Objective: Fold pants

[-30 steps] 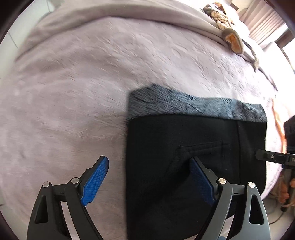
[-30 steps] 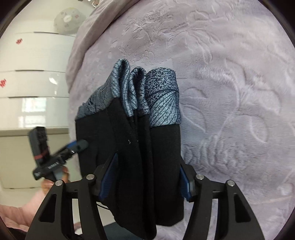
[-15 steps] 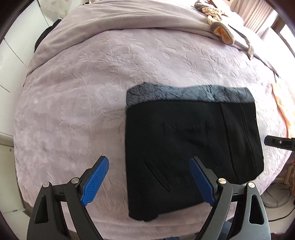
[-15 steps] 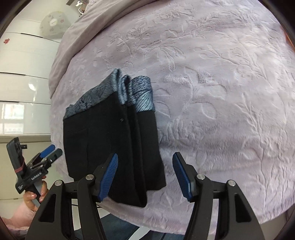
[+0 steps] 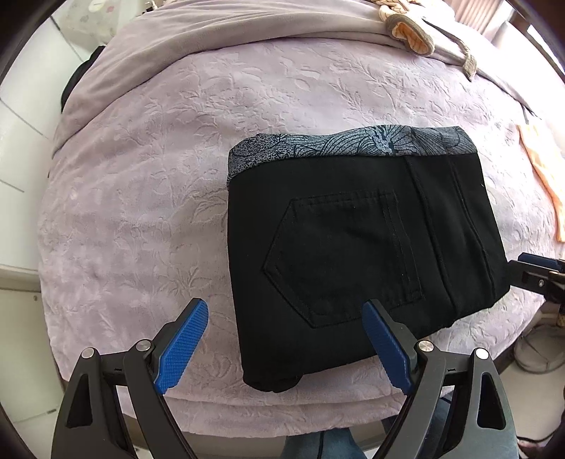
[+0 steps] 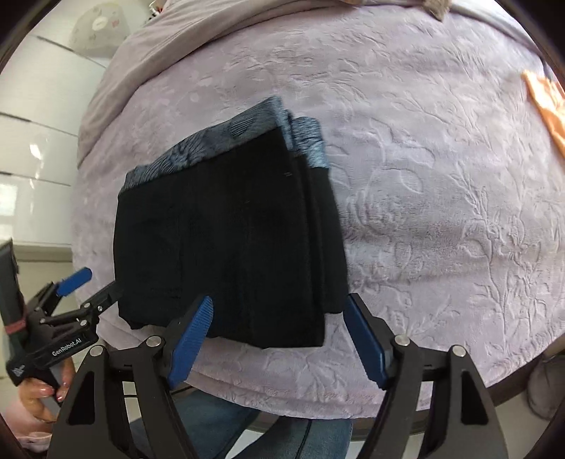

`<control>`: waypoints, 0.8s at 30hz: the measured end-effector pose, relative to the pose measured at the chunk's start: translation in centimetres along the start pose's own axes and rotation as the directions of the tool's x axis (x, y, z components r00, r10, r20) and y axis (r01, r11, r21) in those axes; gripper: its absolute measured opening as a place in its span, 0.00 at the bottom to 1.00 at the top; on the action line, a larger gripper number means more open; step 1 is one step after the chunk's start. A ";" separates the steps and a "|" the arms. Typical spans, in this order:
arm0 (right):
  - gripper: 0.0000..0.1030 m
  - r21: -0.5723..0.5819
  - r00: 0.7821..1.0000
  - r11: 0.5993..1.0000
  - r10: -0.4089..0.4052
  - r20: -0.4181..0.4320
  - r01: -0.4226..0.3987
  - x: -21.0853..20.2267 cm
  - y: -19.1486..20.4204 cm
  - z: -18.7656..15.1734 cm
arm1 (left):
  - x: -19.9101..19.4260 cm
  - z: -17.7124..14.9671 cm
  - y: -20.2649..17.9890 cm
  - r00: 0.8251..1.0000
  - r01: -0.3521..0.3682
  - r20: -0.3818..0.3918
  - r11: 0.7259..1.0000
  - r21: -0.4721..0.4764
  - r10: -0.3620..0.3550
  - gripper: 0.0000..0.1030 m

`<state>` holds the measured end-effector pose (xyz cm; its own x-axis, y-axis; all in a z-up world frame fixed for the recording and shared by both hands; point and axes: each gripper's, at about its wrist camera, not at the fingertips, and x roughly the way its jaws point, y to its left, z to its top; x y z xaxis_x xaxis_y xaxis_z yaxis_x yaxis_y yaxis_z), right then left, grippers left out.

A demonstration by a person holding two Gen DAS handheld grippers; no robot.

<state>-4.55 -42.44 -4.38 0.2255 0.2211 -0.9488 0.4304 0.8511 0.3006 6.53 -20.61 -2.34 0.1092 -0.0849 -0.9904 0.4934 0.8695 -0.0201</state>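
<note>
The folded black pants (image 5: 356, 243), with a blue-grey patterned waistband (image 5: 353, 146), lie flat on the lilac embossed bedspread (image 5: 148, 197) close to its front edge. My left gripper (image 5: 284, 342) hovers open above the pants' near left corner, touching nothing. In the right wrist view the pants (image 6: 229, 247) lie as a stacked bundle. My right gripper (image 6: 279, 335) is over their near right corner, its jaws opening, its blue pads (image 6: 192, 335) clear of the cloth. The left gripper (image 6: 70, 307) shows at the left edge, held by a hand (image 6: 39, 388).
A rolled lilac blanket (image 5: 219, 39) runs along the back of the bed. A beige and orange garment (image 5: 409, 24) lies at the back right and an orange cloth (image 6: 547, 102) at the right edge. White cupboards (image 6: 31, 183) stand to the left. Jeans-clad legs (image 6: 219, 420) are below the bed's edge.
The right gripper let go of the pants' edge and widened. Both grippers rose and drew back, so the pants now lie whole on the bed.
</note>
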 end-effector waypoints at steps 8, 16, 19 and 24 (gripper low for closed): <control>1.00 -0.013 0.993 0.994 -0.105 0.044 0.106 0.1 3.9 -1.0 | -0.4 -0.3 1.1 1.000 -0.004 0.026 0.999 0.033 0.003 0.87; 1.00 0.031 0.983 0.985 -0.171 0.064 0.170 -0.5 6.3 -1.5 | -0.7 -0.2 1.7 1.000 0.013 0.027 0.999 0.030 -0.013 0.87; 1.00 0.034 0.981 0.983 -0.183 0.069 0.181 -0.7 6.8 -1.8 | -1.2 -0.1 1.6 0.999 0.020 0.038 0.999 0.029 -0.021 0.87; 1.00 0.017 0.979 0.982 -0.190 0.068 0.189 -0.9 7.4 -1.9 | -2.5 -0.3 1.6 0.997 0.008 0.072 1.000 0.010 -0.008 0.87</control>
<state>-3.26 -35.46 -1.48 0.1984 0.0225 -0.9799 0.4805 0.8692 0.1172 6.76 -18.87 0.07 0.1670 -0.1271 -0.9777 0.5031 0.8638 -0.0263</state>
